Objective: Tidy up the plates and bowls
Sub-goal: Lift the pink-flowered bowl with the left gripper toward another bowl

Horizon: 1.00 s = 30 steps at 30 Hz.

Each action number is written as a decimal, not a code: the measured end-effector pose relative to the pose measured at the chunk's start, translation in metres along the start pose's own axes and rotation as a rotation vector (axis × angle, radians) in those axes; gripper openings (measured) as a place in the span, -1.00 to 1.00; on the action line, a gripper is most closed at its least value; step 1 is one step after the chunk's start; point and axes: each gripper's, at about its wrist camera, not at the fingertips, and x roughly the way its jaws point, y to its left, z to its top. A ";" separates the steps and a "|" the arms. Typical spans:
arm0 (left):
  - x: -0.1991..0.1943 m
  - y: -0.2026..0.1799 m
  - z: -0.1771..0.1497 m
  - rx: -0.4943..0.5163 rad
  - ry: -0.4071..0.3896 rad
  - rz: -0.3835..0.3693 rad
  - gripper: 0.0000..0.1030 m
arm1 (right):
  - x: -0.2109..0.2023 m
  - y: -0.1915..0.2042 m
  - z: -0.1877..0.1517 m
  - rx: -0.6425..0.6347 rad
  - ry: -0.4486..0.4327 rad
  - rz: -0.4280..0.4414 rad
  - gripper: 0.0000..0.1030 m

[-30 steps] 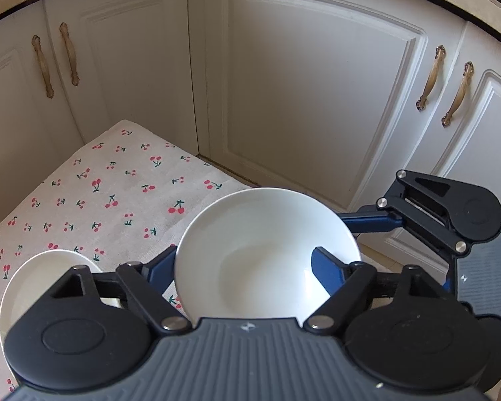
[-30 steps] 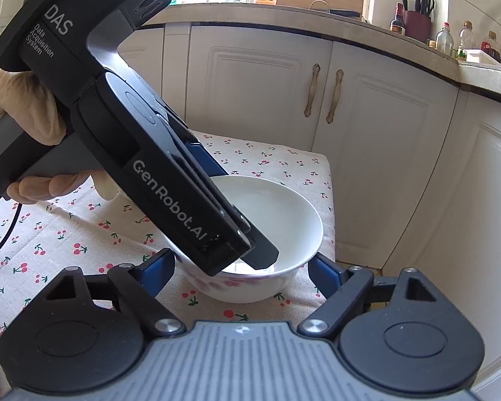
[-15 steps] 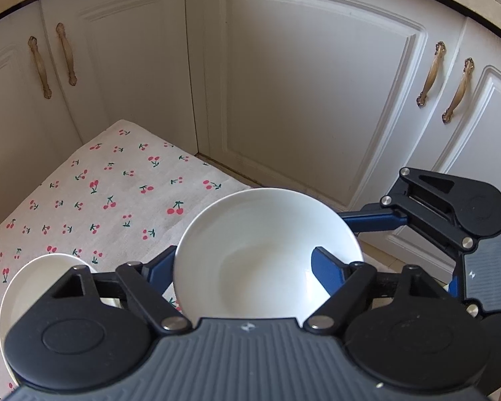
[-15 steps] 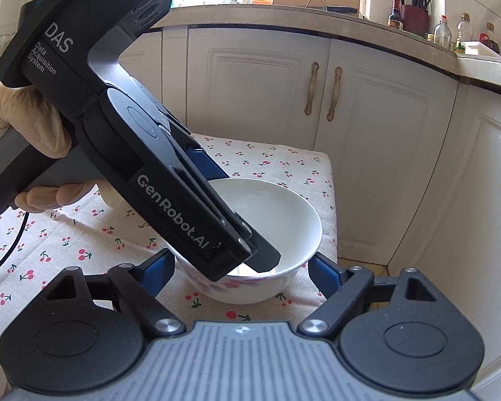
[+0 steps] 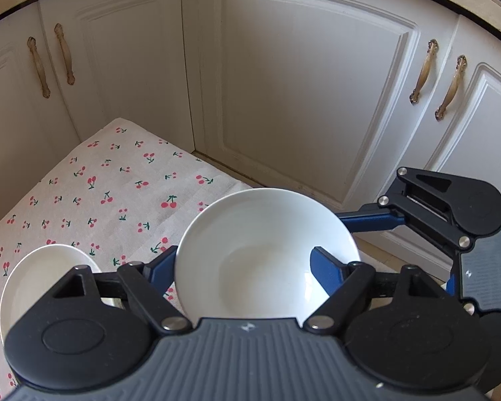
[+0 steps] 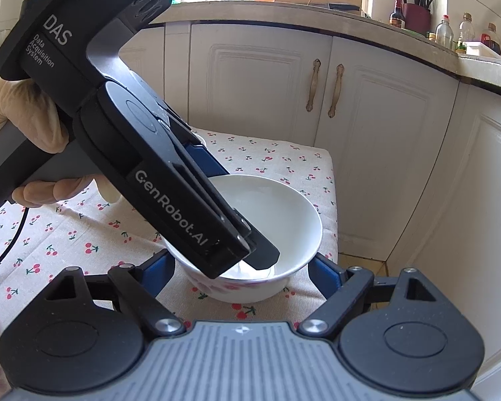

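Note:
A white bowl (image 5: 264, 254) with a pink flower print on its outside sits on the cherry-print tablecloth (image 5: 110, 193), near the table's corner. My left gripper (image 5: 243, 267) is open, its blue fingers on either side of the bowl and one finger reaching into it, as the right wrist view (image 6: 260, 254) shows. My right gripper (image 6: 240, 267) is open, its fingers flanking the same bowl (image 6: 284, 214) from the near side. A second white dish (image 5: 46, 274) lies to the left, partly hidden by my left gripper's body.
White cabinet doors (image 5: 304, 100) with brass handles stand close behind the table on two sides. The table edge (image 6: 330, 200) drops to a tiled floor on the right. Bottles and a knife holder (image 6: 414, 13) stand on the counter above.
Both grippers have shifted only slightly around the bowl. The left gripper sits a little lower in the bowl. The bowl has not moved.

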 end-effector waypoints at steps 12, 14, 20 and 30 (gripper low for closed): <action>-0.047 -0.026 -0.019 0.001 -0.012 -0.001 0.60 | -0.045 0.028 0.003 0.003 0.017 0.015 0.74; -0.057 -0.031 -0.022 0.002 -0.019 0.001 0.60 | -0.054 0.034 0.006 0.001 0.016 0.015 0.74; -0.088 -0.045 -0.035 -0.002 -0.039 0.006 0.60 | -0.086 0.056 0.009 -0.017 0.003 0.020 0.74; -0.136 -0.064 -0.066 -0.010 -0.075 0.011 0.60 | -0.122 0.093 0.004 -0.023 0.003 0.028 0.74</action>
